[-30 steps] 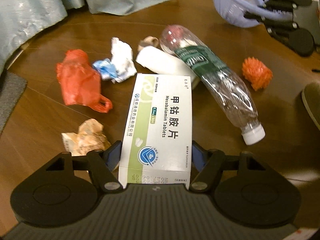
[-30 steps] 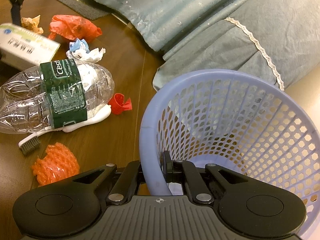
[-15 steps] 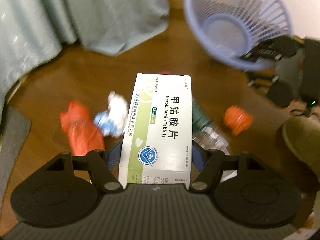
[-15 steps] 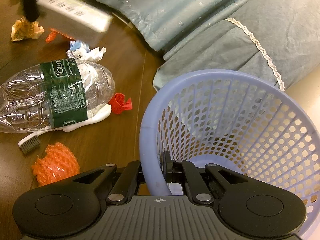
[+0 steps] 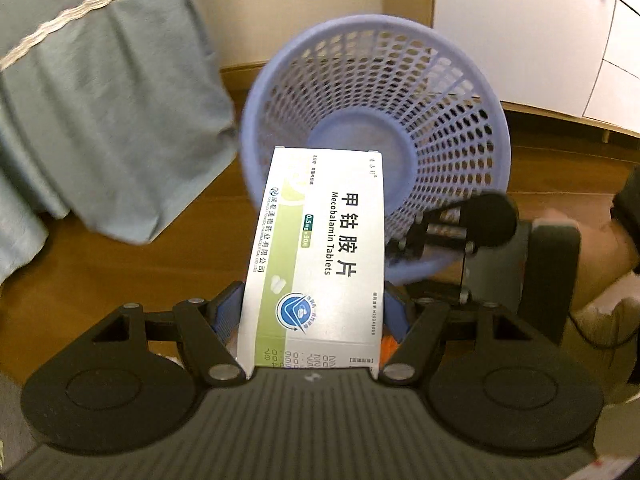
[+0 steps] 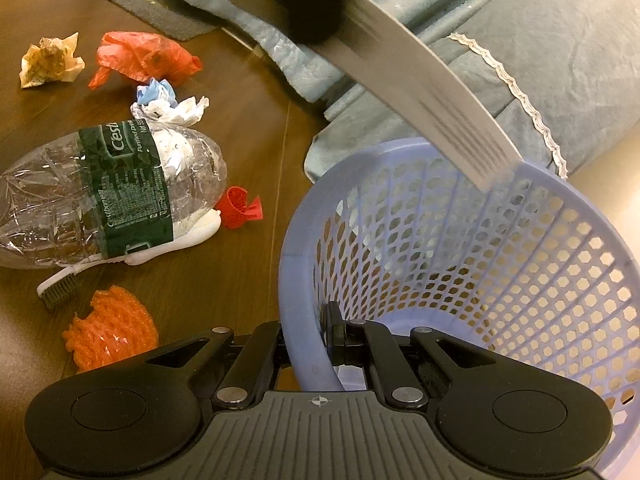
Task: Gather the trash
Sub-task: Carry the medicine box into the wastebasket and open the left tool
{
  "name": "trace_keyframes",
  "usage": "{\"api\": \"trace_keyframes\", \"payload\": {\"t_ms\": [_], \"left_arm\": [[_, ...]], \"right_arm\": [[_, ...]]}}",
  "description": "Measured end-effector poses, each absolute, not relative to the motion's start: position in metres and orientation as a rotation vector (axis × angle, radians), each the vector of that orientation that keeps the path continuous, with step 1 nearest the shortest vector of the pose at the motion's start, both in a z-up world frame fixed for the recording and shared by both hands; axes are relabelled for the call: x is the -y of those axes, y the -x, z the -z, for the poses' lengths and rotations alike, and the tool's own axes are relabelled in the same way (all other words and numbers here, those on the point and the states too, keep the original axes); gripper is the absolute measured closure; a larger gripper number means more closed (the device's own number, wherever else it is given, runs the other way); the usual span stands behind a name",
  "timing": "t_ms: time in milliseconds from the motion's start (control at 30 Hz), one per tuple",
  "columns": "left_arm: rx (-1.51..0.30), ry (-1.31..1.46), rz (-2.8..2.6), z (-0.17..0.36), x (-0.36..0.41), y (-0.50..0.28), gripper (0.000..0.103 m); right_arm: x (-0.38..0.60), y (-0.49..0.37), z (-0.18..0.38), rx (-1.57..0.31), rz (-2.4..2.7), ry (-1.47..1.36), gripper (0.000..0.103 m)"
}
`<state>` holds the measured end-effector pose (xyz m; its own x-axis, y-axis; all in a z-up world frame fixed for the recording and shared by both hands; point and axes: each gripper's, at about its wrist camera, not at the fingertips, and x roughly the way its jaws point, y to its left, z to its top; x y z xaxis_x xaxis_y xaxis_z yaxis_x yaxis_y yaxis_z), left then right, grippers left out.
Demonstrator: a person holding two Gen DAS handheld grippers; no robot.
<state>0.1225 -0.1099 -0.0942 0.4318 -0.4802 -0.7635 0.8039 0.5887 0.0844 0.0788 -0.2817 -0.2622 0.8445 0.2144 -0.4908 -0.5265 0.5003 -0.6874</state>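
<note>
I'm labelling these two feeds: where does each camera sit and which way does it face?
Left wrist: on the left gripper, facing the tilted basket; its fingers clamp the medicine box.
Right wrist: on the right gripper, facing floor litter; its fingers pinch the basket rim.
Shared: basket, box, bedspread.

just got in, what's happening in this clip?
Trash pickup on a wood floor. The left gripper holds a tablet box aimed at the mouth of the tilted basket, not yet dropped. The right gripper is clamped on the basket's rim. A crushed bottle, red bag and paper wads lie on the floor.
</note>
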Motion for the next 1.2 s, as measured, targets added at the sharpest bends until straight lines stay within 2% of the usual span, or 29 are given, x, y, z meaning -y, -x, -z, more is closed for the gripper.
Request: {"api": "trace_keyframes", "payload": {"t_ms": [233, 267, 333, 400, 733, 967, 1200], "left_arm": [[-0.746, -0.495, 0.901, 0.098, 0.161, -0.152, 0.035], [-0.727, -0.473, 0.908, 0.097, 0.165, -0.156, 0.034], [-0.701, -0.407, 0.903, 0.094, 0.172, -0.165, 0.025], [-0.693, -0.384, 0.898, 0.093, 0.175, -0.169, 0.025], [-0.715, -0.343, 0.719, 0.090, 0.109, -0.168, 0.025], [-0.810, -0.368, 0.593, 0.131, 0.061, -0.148, 0.026], [-0.850, -0.430, 0.744, 0.175, 0.077, -0.108, 0.030]], "right_arm": [[0.283, -0.079, 0.260, -0.364, -0.459, 0.942, 0.103], [0.283, -0.079, 0.260, -0.364, -0.459, 0.941, 0.103], [0.283, -0.079, 0.260, -0.366, -0.459, 0.940, 0.103], [0.283, -0.079, 0.260, -0.366, -0.460, 0.941, 0.103], [0.281, -0.081, 0.258, -0.367, -0.449, 0.934, 0.103], [0.283, -0.080, 0.258, -0.370, -0.455, 0.942, 0.102], [0.283, -0.080, 0.257, -0.375, -0.456, 0.944, 0.102]]}}
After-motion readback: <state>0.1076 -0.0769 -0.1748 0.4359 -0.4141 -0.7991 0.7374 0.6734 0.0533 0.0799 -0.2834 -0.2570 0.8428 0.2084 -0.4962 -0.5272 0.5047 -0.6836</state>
